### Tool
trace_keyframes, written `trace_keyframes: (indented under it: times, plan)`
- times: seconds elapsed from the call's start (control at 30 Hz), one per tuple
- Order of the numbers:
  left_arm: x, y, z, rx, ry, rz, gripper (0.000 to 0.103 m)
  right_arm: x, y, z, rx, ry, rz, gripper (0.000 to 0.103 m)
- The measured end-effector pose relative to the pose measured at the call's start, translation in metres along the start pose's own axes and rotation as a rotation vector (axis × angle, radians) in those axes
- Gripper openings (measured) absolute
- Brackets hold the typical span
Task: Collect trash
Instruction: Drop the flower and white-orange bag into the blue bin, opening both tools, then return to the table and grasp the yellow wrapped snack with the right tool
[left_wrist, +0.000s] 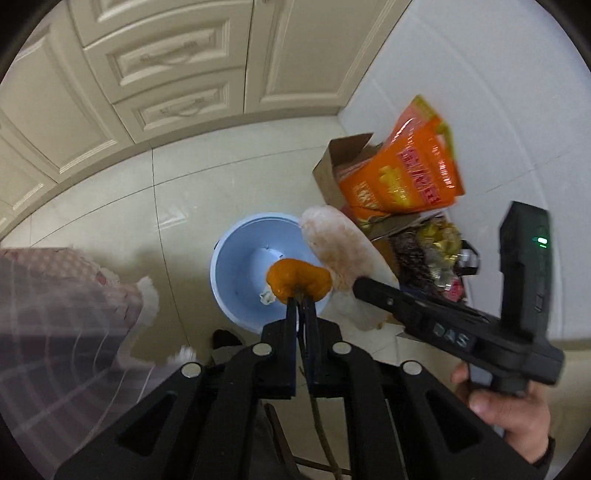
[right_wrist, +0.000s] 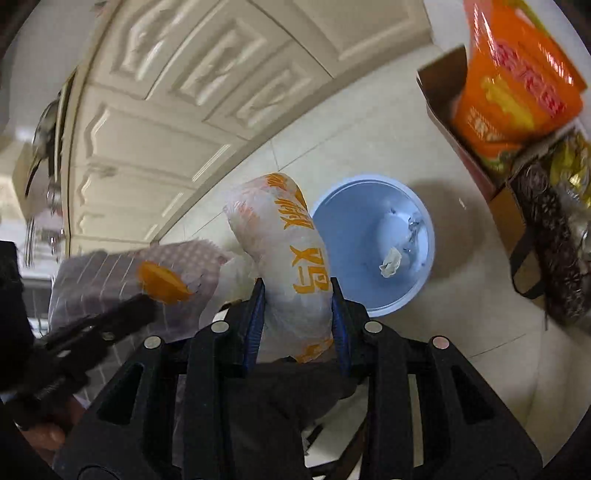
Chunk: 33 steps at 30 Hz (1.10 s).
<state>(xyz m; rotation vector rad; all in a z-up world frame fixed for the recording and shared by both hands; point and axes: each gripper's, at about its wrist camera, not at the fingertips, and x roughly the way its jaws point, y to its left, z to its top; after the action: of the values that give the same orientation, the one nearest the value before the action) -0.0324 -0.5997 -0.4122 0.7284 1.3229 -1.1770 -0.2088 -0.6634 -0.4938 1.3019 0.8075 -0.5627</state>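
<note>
Trash items: two pieces are in hand, an orange peel and a crumpled white wrapper printed with orange characters.
Left gripper: jaws nearly together, pinching the edge of the peel. The peel hangs above the near side of the blue bin.
Right gripper: jaws partly open with the wrapper between them, both pads pressing on its sides. The wrapper's free end sticks out forward, just beside the bin's rim in the right wrist view.
Bin: stands on the pale tiled floor, mouth up, with a small wad of paper and something else white, not identifiable, already at the bottom.
Surroundings: cream cabinet doors run along the floor's far edge. A cardboard box holding an orange snack bag sits at the corner by the wall, near the bin. A dark bag of mixed contents lies next to it.
Person: a hand grips the right tool. A checked sleeve shows at the left.
Step in hand: judged to be the delivery stage, both items carried to the bin and neither let go.
Next move: the peel looks ready to drop once its jaws part. The wrapper probably needs shifting further over the bin mouth first, as it may otherwise catch on the rim or fall to the floor.
</note>
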Motion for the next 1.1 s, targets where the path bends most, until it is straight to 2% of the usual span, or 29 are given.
trace_keyframes:
  times: [0.07,0.1,0.13,0.2,0.23,0.3,0.37,0.53,0.67,0.87,1.1]
  plan:
    - [0.02,0.001,0.012,0.002,0.046,-0.03,0.022,0.006,-0.009,0.009,0.034,-0.014,0.003,0.051]
    - [0.026,0.002,0.016,0.0,0.046,-0.025,0.05,0.007,-0.012,0.011,0.05,-0.026,0.011,0.071]
    - [0.026,0.005,0.02,-0.005,0.016,0.01,0.072,0.009,-0.014,0.012,0.058,-0.034,0.01,0.08]
    - [0.021,0.007,0.024,-0.012,-0.029,0.043,0.079,0.009,-0.017,0.012,0.076,-0.044,0.009,0.084]
    - [0.02,0.01,0.025,-0.015,-0.027,0.042,0.083,0.008,-0.018,0.012,0.084,-0.05,0.005,0.091]
    - [0.012,0.013,0.026,-0.01,-0.027,0.083,0.085,0.004,-0.018,0.008,0.092,-0.072,-0.009,0.097]
    - [-0.001,0.014,0.023,0.0,-0.05,0.121,0.085,-0.003,-0.015,0.003,0.095,-0.087,-0.021,0.097]
    - [-0.047,0.012,0.008,0.016,-0.138,0.202,0.087,-0.024,0.003,-0.012,0.073,-0.133,-0.023,0.097]
    - [-0.099,0.011,-0.016,0.019,-0.238,0.22,0.087,-0.05,0.035,-0.026,0.014,-0.176,-0.017,0.097]
    - [-0.185,0.021,-0.062,-0.023,-0.422,0.226,0.087,-0.099,0.117,-0.053,-0.143,-0.267,0.01,0.097]
    - [-0.269,0.055,-0.125,-0.088,-0.59,0.254,0.087,-0.134,0.212,-0.093,-0.333,-0.315,0.05,0.097]
